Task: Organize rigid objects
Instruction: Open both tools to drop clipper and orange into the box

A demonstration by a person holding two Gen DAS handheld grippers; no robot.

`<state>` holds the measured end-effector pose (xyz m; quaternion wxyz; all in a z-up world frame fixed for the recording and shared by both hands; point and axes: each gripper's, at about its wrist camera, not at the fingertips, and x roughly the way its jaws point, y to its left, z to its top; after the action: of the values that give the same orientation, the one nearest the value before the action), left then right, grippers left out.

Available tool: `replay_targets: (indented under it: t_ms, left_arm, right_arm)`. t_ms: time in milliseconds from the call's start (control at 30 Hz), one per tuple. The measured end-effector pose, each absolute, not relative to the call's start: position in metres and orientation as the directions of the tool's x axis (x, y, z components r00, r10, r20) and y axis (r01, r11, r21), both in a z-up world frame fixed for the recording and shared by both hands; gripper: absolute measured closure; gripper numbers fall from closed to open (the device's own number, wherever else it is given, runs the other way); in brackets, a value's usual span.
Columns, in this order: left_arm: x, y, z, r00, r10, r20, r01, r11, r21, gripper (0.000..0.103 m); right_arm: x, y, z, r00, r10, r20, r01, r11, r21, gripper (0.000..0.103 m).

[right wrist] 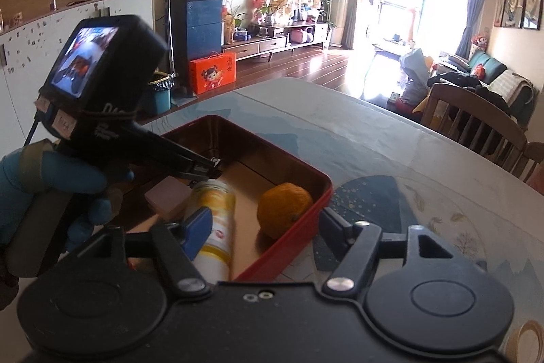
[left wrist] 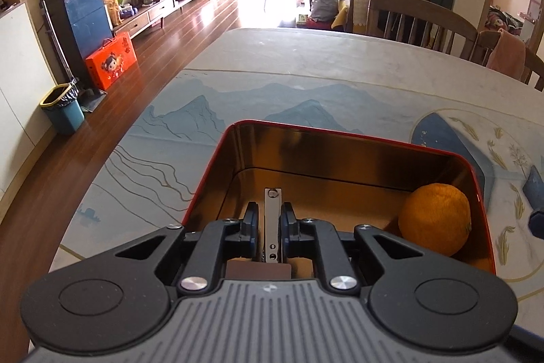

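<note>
A red tin box (left wrist: 234,127) with a gold inside stands on the table; it also shows in the right wrist view (right wrist: 323,193). An orange (left wrist: 435,218) (right wrist: 284,210) lies in it at the right. My left gripper (left wrist: 270,216) is shut on a flat metal strip (left wrist: 273,220) and holds it inside the box, over a pinkish-brown block (left wrist: 260,271) (right wrist: 168,198). A yellow-white bottle (right wrist: 216,223) lies in the box. My right gripper (right wrist: 263,227) is open and empty at the box's near edge, its left finger by the bottle, its right finger outside the box.
The table (left wrist: 306,56) has a blue mountain-print mat (left wrist: 190,111). A dark blue object (left wrist: 535,206) is at the right edge. Wooden chairs (left wrist: 418,22) stand at the far right side. The person's blue-gloved hand (right wrist: 51,179) holds the left gripper.
</note>
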<state>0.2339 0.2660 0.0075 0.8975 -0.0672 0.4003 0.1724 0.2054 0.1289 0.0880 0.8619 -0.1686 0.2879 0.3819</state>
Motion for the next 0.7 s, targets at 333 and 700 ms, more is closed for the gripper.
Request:
replay_targets:
  t_ms: [333, 700]
  left_arm:
    - [0.220, 0.257, 0.022, 0.652, 0.281, -0.704, -0.372, 0.928, 0.026, 0.035]
    - [0.196, 0.238, 0.039, 0.696, 0.280, -0.661, -0.362, 0.932, 0.014, 0.030]
  right_arm:
    - [0.195, 0.106, 0.101, 0.537, 0.584, -0.608, -0.756, 0.653, -0.041, 0.021]
    - [0.175, 0.053, 0.130, 0.567, 0.614, -0.549, -0.744, 0.668, -0.021, 0.006]
